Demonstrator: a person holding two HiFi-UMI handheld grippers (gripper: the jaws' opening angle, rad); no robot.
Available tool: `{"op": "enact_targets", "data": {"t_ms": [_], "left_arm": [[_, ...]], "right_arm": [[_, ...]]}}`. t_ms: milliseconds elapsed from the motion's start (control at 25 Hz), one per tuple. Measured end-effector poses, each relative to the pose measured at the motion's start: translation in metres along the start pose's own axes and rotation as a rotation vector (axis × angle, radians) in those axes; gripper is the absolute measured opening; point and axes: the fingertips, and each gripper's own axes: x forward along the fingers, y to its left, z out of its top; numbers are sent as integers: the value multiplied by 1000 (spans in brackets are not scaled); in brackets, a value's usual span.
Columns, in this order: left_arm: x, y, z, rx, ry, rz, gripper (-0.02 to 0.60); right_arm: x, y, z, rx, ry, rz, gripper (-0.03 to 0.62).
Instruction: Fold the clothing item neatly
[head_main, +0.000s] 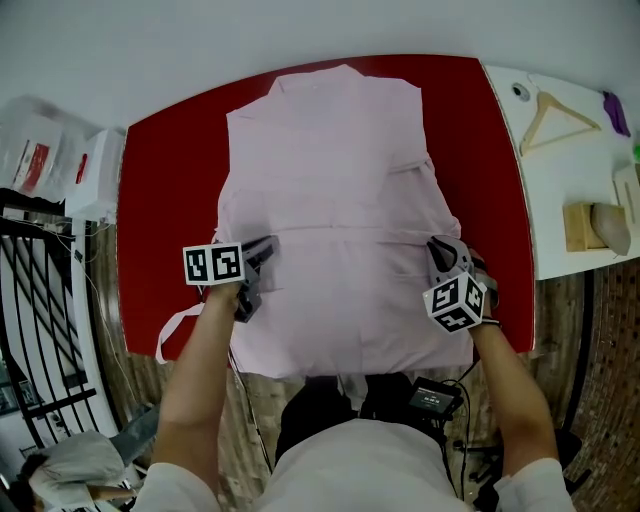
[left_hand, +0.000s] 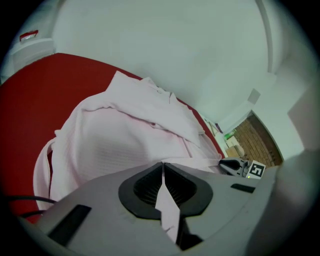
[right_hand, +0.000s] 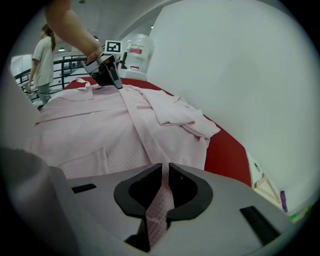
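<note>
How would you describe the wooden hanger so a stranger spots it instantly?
Right of the red table stands a white side table. Toward its far end lies the wooden hanger, the only pale open triangle, unlike the solid wooden block at the near end.

- My left gripper (left_hand: 163, 175): jaws closed, pads pinching a fold of the pink garment (left_hand: 125, 140).
- My right gripper (right_hand: 165, 177): jaws closed, pads clamped on a fold of the same garment.
- My left forearm (head_main: 195, 380) and right forearm (head_main: 520, 395): bare, extended forward, well apart, grippers level with each other.
</note>
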Motion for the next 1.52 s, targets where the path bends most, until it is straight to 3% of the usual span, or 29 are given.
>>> {"op": "enact_targets", "data": {"t_ms": [200,560,880,1080,1520], "left_arm": [[5,20,-14,-28,47,45,18],[7,17,-14,-19,58,41,18],[-1,31,-16,-27,53,79,9],[-10,20,-7,-36,-19,43,11],[-70,-17,10,-33,-290,-69,11]], "right_arm": [[3,-15,-5,54,16,-52,25],[21,-46,-5,102,55,-114,25],[28,-48,-11,89,81,-89,25],[23,-51,-10,108,57,-86,26],[-8,-57,11,157,-42,-116,69]]}}
